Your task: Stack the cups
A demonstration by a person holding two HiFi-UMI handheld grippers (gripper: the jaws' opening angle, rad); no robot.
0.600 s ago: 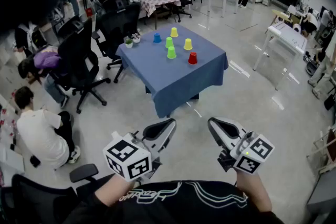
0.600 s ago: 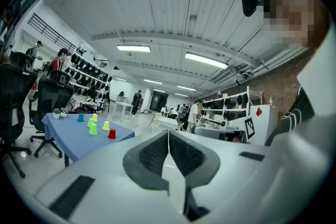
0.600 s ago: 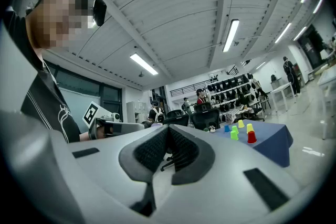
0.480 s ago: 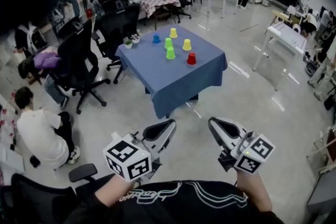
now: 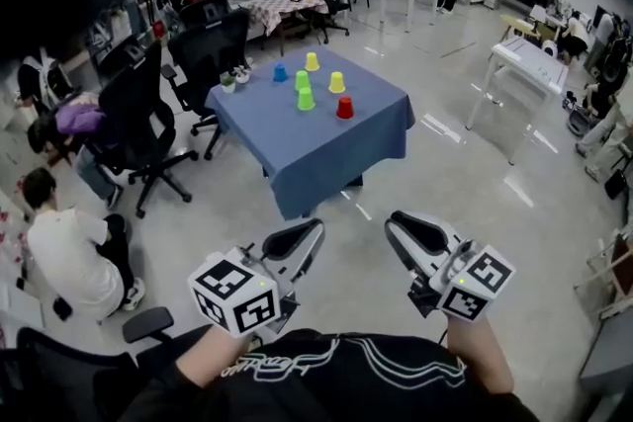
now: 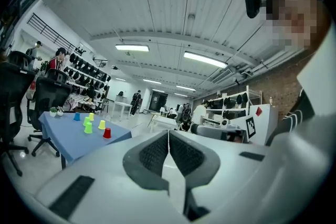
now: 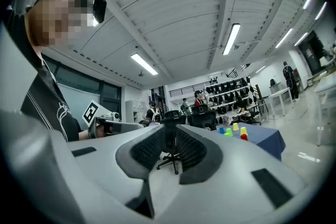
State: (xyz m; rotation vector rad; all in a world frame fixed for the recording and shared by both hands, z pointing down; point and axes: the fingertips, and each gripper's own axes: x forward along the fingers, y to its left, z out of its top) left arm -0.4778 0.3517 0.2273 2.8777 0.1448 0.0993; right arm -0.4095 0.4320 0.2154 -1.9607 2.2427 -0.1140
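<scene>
The task's things all stood on the counter covered with a blue cloth (image 5: 318, 161), far ahead of the person and well apart from both tools. There were six small plastic cups, none yet stacked:

- a red cup (image 5: 344, 108) at the near side
- two light-green cups (image 5: 306, 99) (image 5: 302, 80)
- two yellow cups (image 5: 336, 82) (image 5: 312, 61)
- a blue cup (image 5: 281, 73) at the far-left side

They seemed to stand mouth down, but they were too small in the pictures to be sure.

The left tool (image 6: 168, 136) was fully closed, with its ribbed pads meeting in one line and nothing between them. The right tool (image 7: 170, 136) was almost closed too. Only a narrow slit showed between its pads, and it held nothing. Both tools were held low in front of the person's body, above the grey floor (image 5: 396, 183).

In my judgement, the step in hand was the approach, because no cup was within reach. To do it well, the person should first come close to the near edge of the counter, passing clear of the black office chair (image 5: 138, 128) on the left. One tool should be opened wide before it goes down to a cup, not at the last moment. The red cup looked the easiest to take first, since it stood nearest and a little apart from the others. The pads should press on opposite sides of its wall, gently, because such a light cup will probably tip or slide if it is pushed from one side only.
</scene>
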